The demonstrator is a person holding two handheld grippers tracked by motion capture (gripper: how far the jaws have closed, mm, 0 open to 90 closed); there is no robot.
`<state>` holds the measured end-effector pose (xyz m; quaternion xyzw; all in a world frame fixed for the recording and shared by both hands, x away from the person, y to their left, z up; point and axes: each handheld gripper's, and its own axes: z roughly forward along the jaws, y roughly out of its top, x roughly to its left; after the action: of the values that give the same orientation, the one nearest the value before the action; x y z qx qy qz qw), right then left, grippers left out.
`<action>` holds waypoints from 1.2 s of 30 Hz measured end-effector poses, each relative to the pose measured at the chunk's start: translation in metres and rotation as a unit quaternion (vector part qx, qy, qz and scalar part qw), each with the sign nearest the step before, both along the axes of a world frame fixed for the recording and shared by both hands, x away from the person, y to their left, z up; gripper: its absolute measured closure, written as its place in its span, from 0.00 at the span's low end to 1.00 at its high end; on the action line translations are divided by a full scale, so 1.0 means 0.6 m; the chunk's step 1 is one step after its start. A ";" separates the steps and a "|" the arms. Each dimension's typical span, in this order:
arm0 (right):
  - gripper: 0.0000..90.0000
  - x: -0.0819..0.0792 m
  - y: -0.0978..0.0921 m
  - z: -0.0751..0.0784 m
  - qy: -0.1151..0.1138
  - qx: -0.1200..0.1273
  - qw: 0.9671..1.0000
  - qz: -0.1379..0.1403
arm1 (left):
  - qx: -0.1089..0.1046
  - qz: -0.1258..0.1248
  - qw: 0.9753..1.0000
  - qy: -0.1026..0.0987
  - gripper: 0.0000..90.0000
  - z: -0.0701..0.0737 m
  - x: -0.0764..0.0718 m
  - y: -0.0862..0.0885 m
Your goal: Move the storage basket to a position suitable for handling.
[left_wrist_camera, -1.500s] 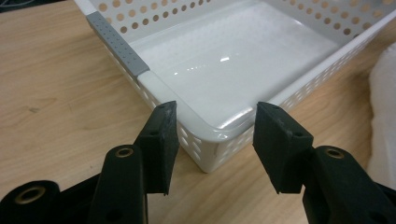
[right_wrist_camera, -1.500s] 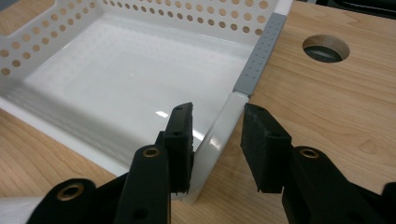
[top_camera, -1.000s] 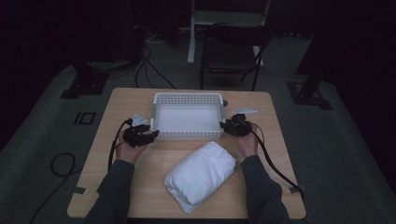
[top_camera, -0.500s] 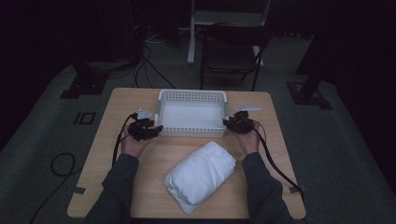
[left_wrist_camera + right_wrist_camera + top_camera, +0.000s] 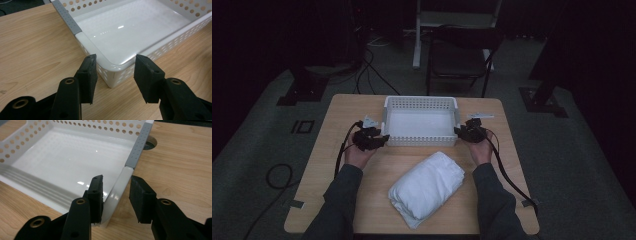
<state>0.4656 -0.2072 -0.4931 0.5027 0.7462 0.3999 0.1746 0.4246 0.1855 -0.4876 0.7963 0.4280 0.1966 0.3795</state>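
We find a white perforated plastic basket (image 5: 420, 121) with grey grip strips on its short ends standing on the far half of a light wooden table (image 5: 337, 115); its smooth glossy floor is bare, with nothing lying in it. Nearer the person, well clear of the basket, lies a white folded cloth bundle (image 5: 427, 186), set at a slant on the tabletop. The left gripper (image 5: 371, 139) sits at the basket's near left corner; in the left gripper view its black jaws stand wide apart with that rounded corner (image 5: 110, 67) just beyond and between them, and we see no contact with the plastic. The right gripper (image 5: 468, 132) is at the near right corner; in the right gripper view its jaws are likewise parted, straddling the basket's rim (image 5: 117, 192), one jaw over the inside and one outside, with a gap visible on the outer side; whether the inner pad touches the wall we cannot tell. Neither claw has hold of anything. Black cables trail from both grippers across the table towards the person's dark sleeves. The room is dim: grey carpeted floor (image 5: 257, 150), a dark chair (image 5: 459, 60) behind the table, black stand bases at either side, and loose cabling on the floor at left.
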 end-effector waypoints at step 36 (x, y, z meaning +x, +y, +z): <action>0.60 -0.083 -0.030 0.038 -0.050 0.004 0.998 0.029 | -0.016 0.000 0.999 -0.034 0.46 0.027 -0.084 0.014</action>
<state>0.4156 -0.2254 -0.4701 0.4611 0.7492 0.4326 0.1975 0.3745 0.1938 -0.4715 0.7830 0.4179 0.2172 0.4064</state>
